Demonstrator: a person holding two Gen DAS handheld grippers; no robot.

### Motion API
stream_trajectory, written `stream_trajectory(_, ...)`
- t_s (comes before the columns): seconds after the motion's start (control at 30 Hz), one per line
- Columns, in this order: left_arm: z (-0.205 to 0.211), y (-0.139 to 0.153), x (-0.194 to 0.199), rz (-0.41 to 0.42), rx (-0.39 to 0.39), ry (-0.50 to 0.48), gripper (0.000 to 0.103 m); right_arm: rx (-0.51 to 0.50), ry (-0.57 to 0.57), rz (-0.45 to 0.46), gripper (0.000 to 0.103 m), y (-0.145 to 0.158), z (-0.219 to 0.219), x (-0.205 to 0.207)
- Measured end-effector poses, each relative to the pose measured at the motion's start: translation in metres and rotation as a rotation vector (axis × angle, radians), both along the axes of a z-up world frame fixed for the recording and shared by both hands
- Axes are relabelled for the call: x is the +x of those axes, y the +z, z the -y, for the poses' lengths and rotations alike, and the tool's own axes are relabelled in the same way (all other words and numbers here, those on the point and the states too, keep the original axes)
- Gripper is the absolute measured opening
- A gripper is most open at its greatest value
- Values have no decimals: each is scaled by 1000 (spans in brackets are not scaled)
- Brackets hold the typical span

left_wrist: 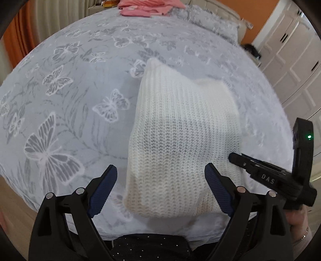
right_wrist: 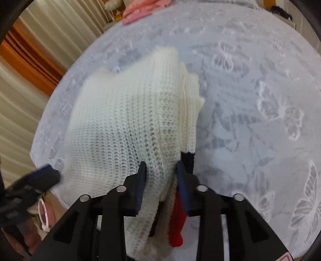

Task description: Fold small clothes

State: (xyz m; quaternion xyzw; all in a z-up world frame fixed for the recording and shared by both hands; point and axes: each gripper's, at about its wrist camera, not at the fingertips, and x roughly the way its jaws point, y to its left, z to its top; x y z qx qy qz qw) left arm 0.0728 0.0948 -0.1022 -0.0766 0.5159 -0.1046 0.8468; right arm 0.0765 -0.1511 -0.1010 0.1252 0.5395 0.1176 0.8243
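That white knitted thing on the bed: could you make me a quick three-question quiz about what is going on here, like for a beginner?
1. True or false: the right gripper is clamped on the white knitted garment.
2. How do the left gripper jaws stand? A) wide apart B) shut on the knit C) out of sight
3. Fill in: the bedspread is printed with ______.

Key:
1. True.
2. A.
3. Butterflies. Pink clothes lie at its far edge.
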Motion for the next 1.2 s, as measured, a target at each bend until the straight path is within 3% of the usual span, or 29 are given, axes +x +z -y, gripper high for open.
stream_trajectory(0.1, 6, 3, -6, 4, 30, 11, 86, 7, -55, 95, 37, 32, 9, -21)
stream_trajectory(0.2, 11, 11, -18, 50, 77, 22, 87, -94, -112, 181, 57, 53, 21, -48)
stream_trajectory(0.33, 20, 18, -37, 112, 153, 23, 87, -262, -140, 260, 60, 58, 38, -85)
stream_trajectory(0.4, 26, 19, -49, 143, 188, 17, 87, -305, -138, 263, 61, 56, 46, -98)
stream_trajectory(0.77, 46, 14, -101, 298, 311, 32, 89, -276, -150, 253, 72, 40, 56, -135)
stream_trajectory(0.97, 41, 13, -103, 299, 306, 69, 91, -330, -122, 256, 74, 36, 44, -141)
stream_trajectory(1.2, 45, 14, -110, 330, 309, 55, 91, -309, -169, 238, 76, 33, 51, -143)
